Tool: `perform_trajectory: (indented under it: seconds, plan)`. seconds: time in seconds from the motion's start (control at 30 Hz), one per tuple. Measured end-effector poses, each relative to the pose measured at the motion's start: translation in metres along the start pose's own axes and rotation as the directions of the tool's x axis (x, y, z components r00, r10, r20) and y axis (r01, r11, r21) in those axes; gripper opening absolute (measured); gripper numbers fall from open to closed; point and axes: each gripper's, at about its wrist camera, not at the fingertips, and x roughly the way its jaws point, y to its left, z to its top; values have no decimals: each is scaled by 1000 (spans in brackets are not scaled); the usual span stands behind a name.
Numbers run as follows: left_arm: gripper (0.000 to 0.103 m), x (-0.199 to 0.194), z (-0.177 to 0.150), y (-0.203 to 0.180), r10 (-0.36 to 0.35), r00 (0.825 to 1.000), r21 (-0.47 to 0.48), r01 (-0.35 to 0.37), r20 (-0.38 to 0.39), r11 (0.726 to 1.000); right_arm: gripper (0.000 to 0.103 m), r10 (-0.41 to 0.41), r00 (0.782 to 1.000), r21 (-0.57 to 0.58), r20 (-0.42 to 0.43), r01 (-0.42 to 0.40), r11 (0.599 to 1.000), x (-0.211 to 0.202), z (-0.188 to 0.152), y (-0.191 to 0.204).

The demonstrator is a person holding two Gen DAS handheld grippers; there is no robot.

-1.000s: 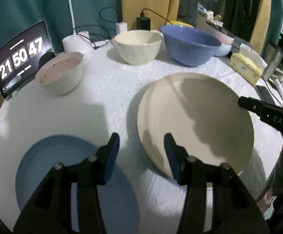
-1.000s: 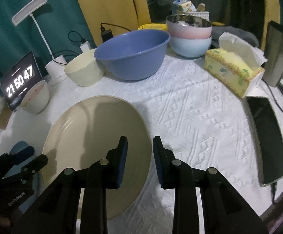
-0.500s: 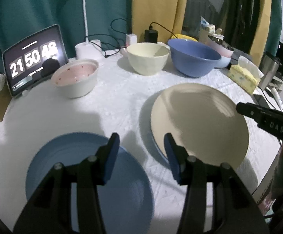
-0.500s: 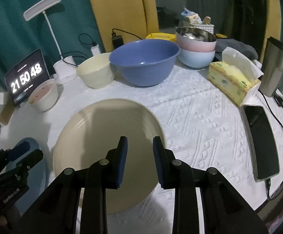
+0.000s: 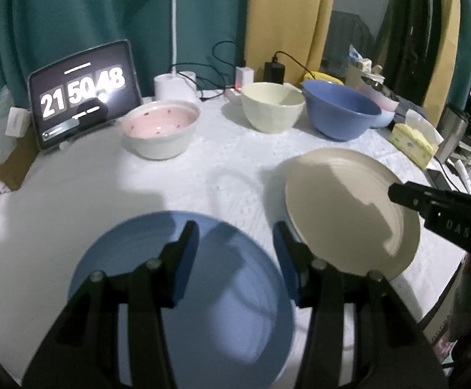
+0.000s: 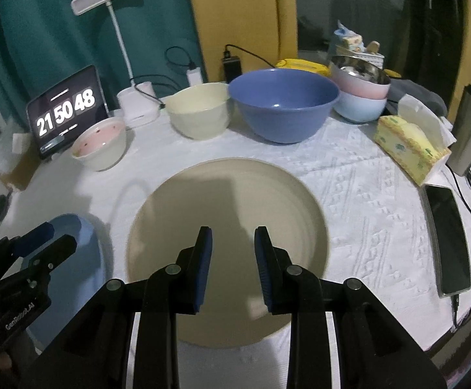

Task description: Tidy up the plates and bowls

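While both two-finger grippers hang above a round table draped in a white textured cloth (image 6: pixel 365 194), neither holds anything. The left gripper (image 5: pixel 235 253), black with blue pads, has its jaws spread apart with only air between them; directly beneath it lies a flat round blue plate (image 5: pixel 183 311). The right gripper (image 6: pixel 232 265), built the same way, has its jaws parted by a narrower gap, also pinching nothing; directly beneath it lies a flat round beige plate (image 6: pixel 229 194). The two plates sit side by side, near each other but apart, the blue one to the left of the beige one.

Beyond the grippers, toward the far edge of the table, stands a row of bowls. From left to right: a small white bowl with a pink speckled inside (image 6: pixel 100 144), a cream bowl (image 6: pixel 199 113), a large deep blue bowl (image 6: pixel 282 107), and a stack with a metal-lined pink bowl (image 6: pixel 360 82) nested on a pale blue bowl (image 6: pixel 358 108).

Left of the row, a tablet (image 6: pixel 65 110) shows a clock, with a white desk lamp (image 6: pixel 105 0) just beside it. To the right of the right gripper lie a yellow tissue box (image 6: pixel 410 146) and a dark phone (image 6: pixel 449 240) on a cable.
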Motion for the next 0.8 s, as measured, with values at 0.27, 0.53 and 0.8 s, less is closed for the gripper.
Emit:
perform_trajectory:
  seconds: [0.27,0.53,0.8]
  plan:
    - [49,-8,-8,19,17,1000,-26,-16,12,1000,29,22,1000,-37,-10,-22,999,1,-5,24]
    - [49,-15,-14,38,39,999,-51,-38,24,998,29,47,999,-66,-23,-49,997,3,-10,45]
    - [49,-21,-25,59,73,997,-87,-70,31,994,29,78,996,-101,-49,-82,991,9,-17,68]
